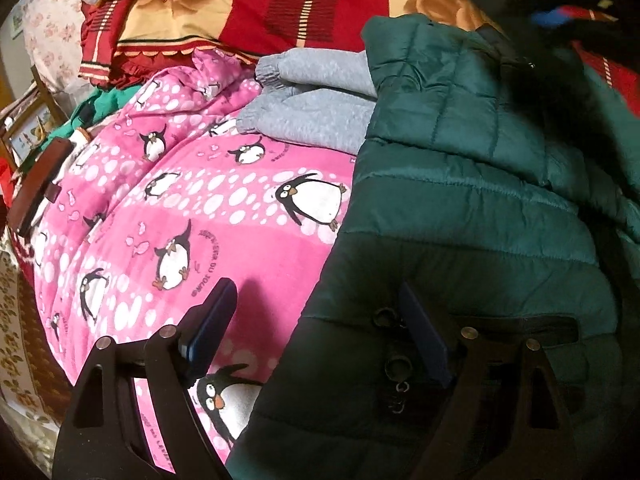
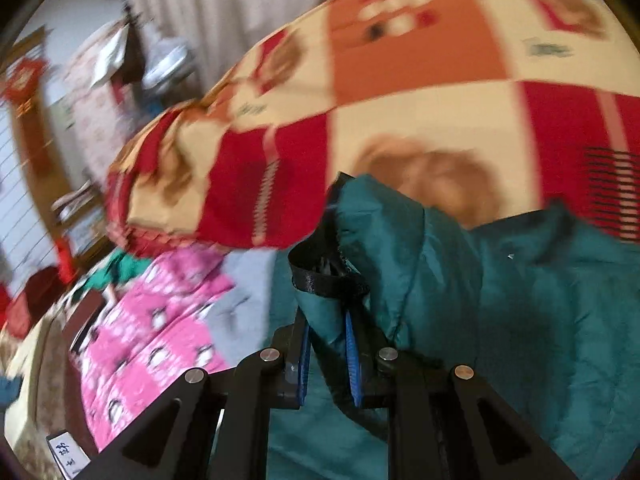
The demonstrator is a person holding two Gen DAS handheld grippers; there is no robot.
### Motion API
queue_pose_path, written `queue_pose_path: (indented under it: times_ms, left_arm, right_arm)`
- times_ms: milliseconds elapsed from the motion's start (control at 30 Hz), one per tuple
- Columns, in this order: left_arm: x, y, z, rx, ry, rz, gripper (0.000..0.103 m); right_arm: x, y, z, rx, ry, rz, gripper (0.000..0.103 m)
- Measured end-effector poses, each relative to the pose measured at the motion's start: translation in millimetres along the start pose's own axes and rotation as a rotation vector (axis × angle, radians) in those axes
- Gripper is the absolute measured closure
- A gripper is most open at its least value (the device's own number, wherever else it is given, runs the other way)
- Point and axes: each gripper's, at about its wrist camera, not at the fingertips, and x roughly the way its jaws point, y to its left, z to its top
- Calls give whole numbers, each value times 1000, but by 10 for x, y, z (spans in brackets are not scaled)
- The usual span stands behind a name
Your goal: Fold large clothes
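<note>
A dark teal quilted puffer jacket (image 1: 480, 184) lies on a bed, partly over a pink penguin-print blanket (image 1: 192, 216). My left gripper (image 1: 316, 300) is open and hovers over the jacket's lower left edge, one finger over the pink blanket, the other over the jacket near its snaps. In the right wrist view my right gripper (image 2: 329, 320) is shut on a fold of the teal jacket (image 2: 520, 300) beside its black-edged cuff (image 2: 324, 280) and holds it lifted. The right wrist view is blurred.
Folded grey sweatpants (image 1: 316, 100) lie beyond the pink blanket, against the jacket. A red, cream and orange patchwork bedspread (image 1: 280, 4) covers the bed behind. A green garment (image 1: 100, 108) and a wooden bed frame (image 1: 36, 188) are at the left edge.
</note>
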Motion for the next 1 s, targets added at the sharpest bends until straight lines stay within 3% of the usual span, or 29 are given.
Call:
queue_pose_path:
  times_ms: [167,200,267,333,400,433,567,633,800,900,1000]
  left_arm:
    - [17,17,0,-12,6,-15,19]
    - [17,16,0,-13,7,-15,19]
    - [18,13,2,-10,6,-13,19]
    - [21,5,0,-5,6,-6,19]
    - [34,11,0,-9,10,-11,19]
    - [36,16,-2,-11,11,-14,19]
    - [17,42,2,-27,8,-34,19]
    - [-90,40,15,-30,-31,-59,19]
    - [-574,-104,361,21,-232,-259,19]
    - [-583,-299,780,12,-237,-370,19]
    - [-385,-678,1296,9,-198,-437,19]
  right_arm:
    - [437,1,-288,16,136,54,87]
    - [487,-63,-363,52,170,60,82]
    - [489,-166,-453,113,207,94,60]
    - [401,-194,-490,118,198,112,52]
    - [283,-165,-495,108,188,126,37]
    - [229,-154,-492,108,189,134,33]
    - [-172,-178,-545,86,182,168,33]
    - [-429,-286,-640,75,161,114,33]
    - [-1265,-1069,-1059,189,43,-193,33]
    - [-1636,-1389,-1367,279,-20,-250,33]
    - [-1655,-1509,-1705,294,13,-315,33]
